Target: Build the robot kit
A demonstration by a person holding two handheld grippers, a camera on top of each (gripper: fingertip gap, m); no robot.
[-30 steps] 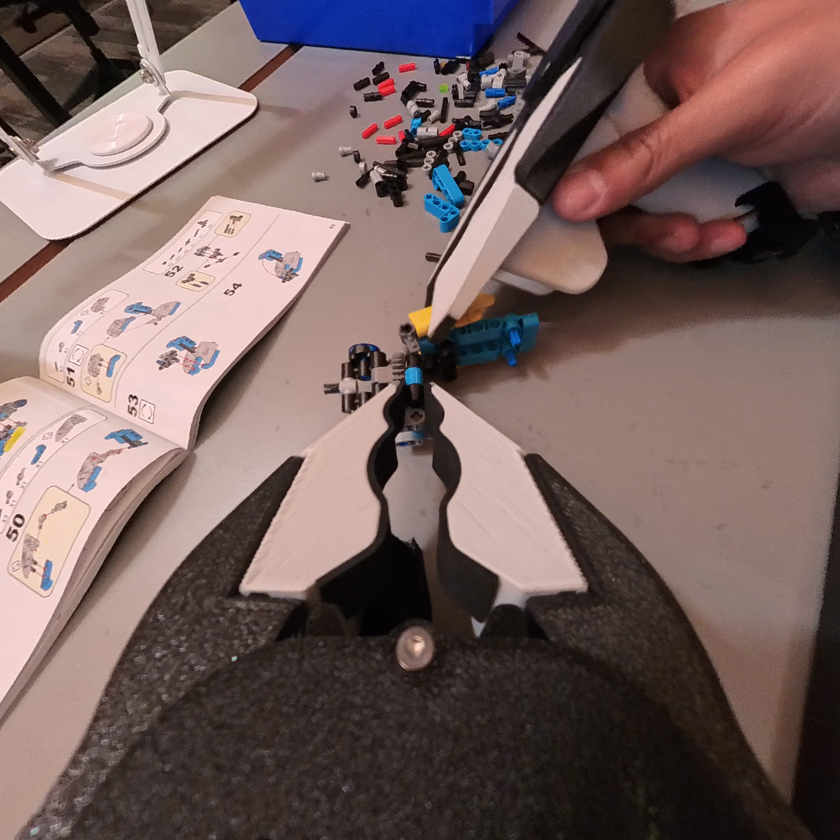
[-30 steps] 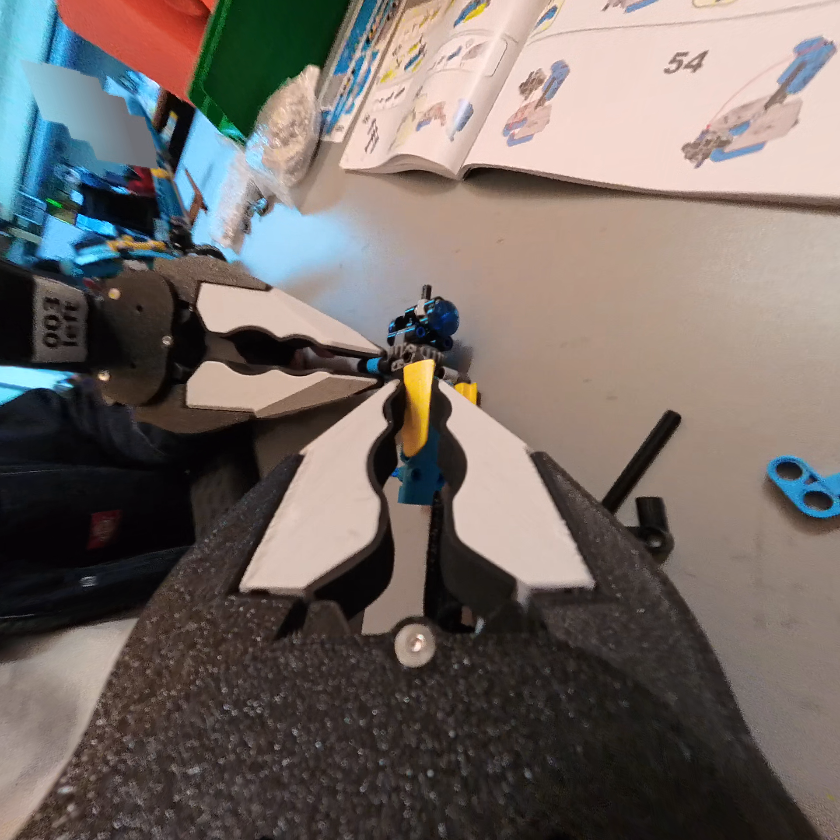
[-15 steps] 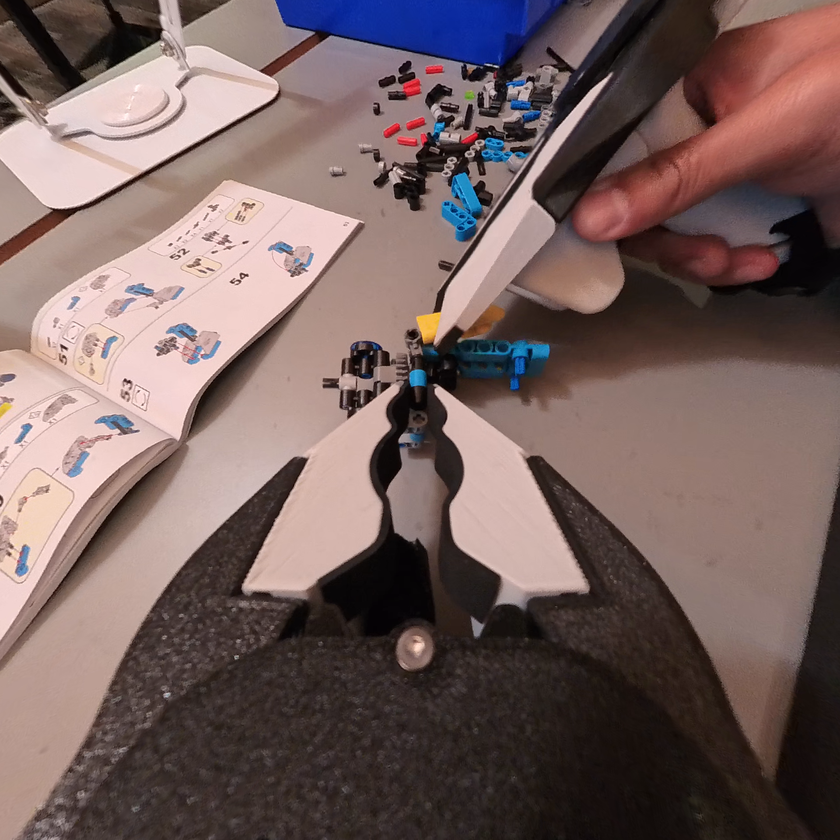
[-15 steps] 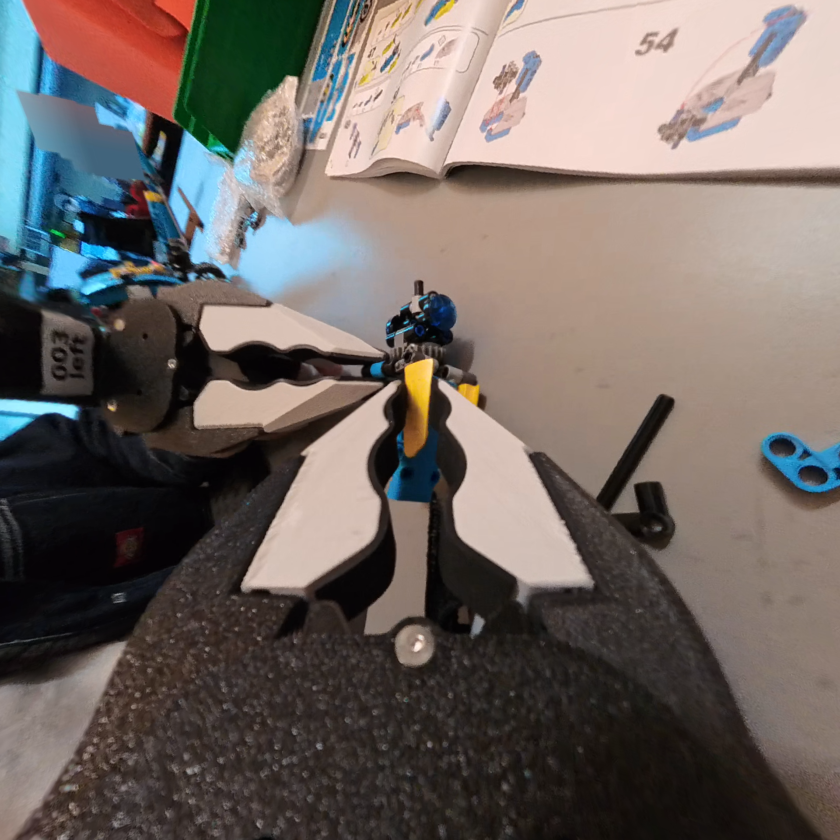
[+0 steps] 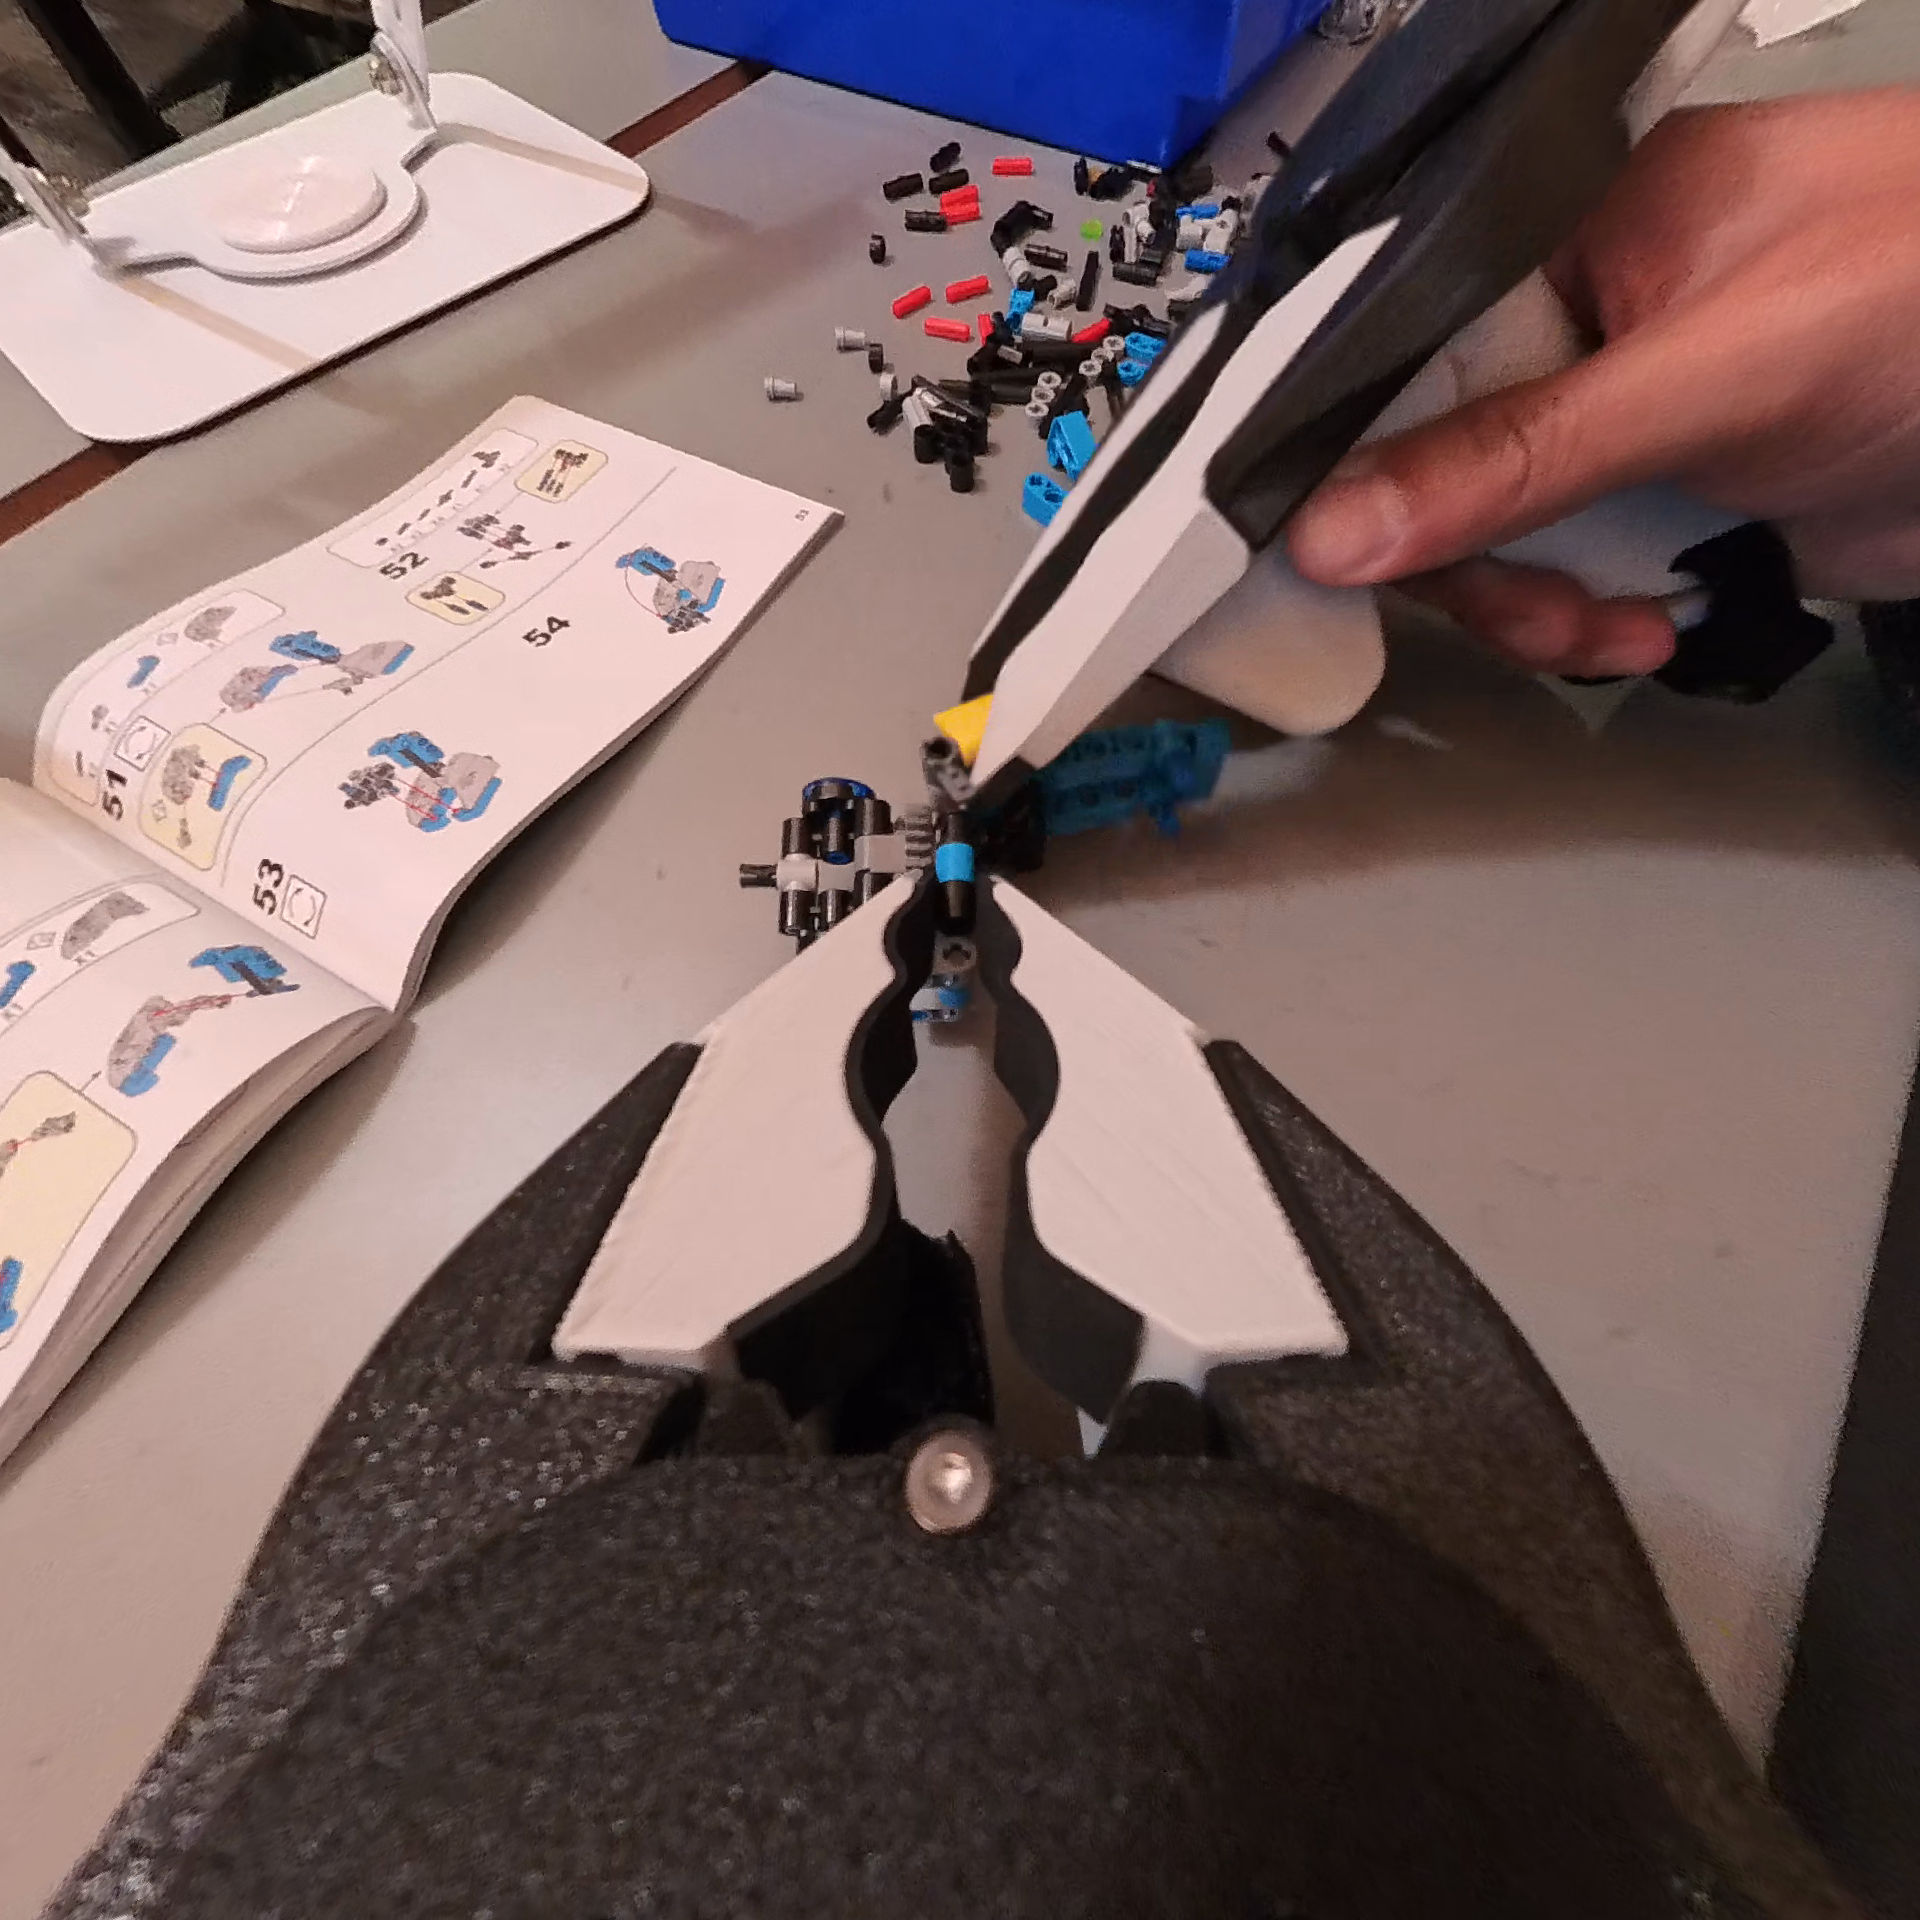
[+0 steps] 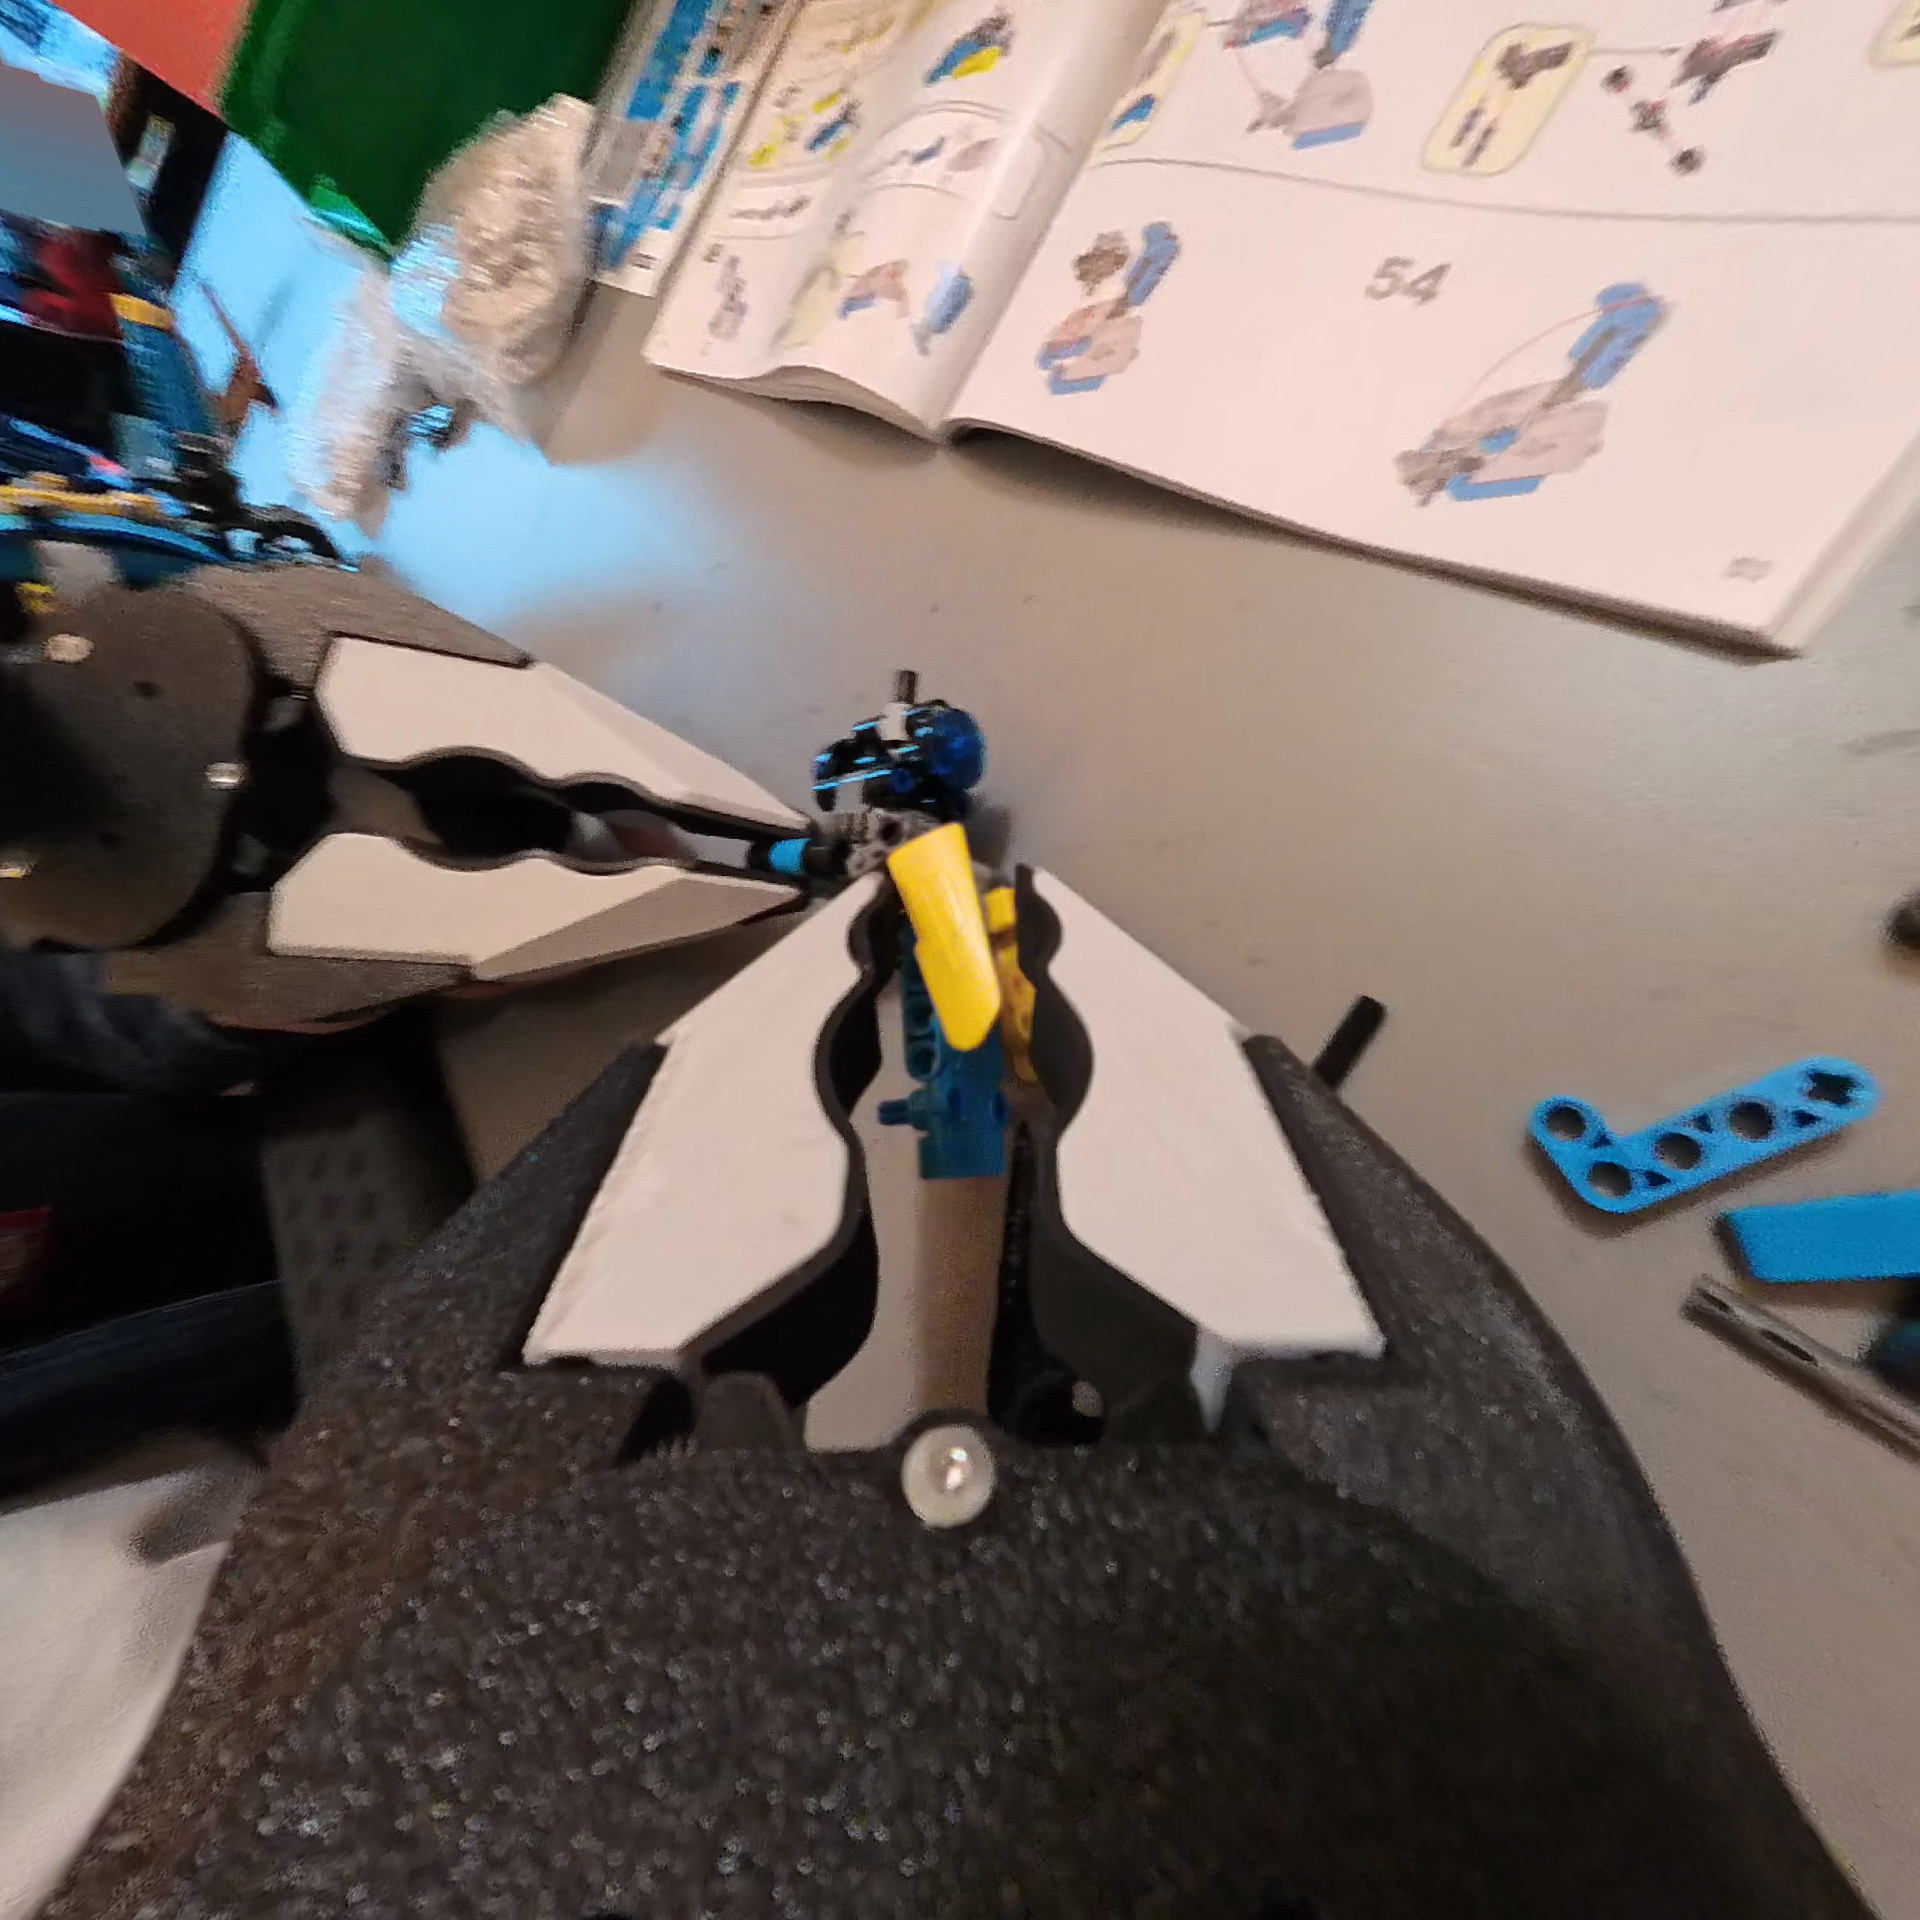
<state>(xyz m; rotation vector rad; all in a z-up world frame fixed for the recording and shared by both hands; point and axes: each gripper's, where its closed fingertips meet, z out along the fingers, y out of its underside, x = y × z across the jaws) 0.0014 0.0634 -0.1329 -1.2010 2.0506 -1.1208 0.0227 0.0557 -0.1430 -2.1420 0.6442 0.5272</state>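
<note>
A grey table carries everything, its surface lightly scuffed; beyond its far edge the room is blurred, with a green box and crumpled plastic bags near the back. At the left of the left wrist view sit a white stand base and an open instruction booklet, laid flat, probably so its pages can be read while both hands work. Further right lie a blue bin and a scatter of small building pieces.

The left gripper is closed on a black pin with a blue band, 1 end of the small toy model. The right gripper, held by a hand, is closed on the model's blue and yellow end, so the 2 seem to brace it just above the table. A blue angled beam lies at the right.
</note>
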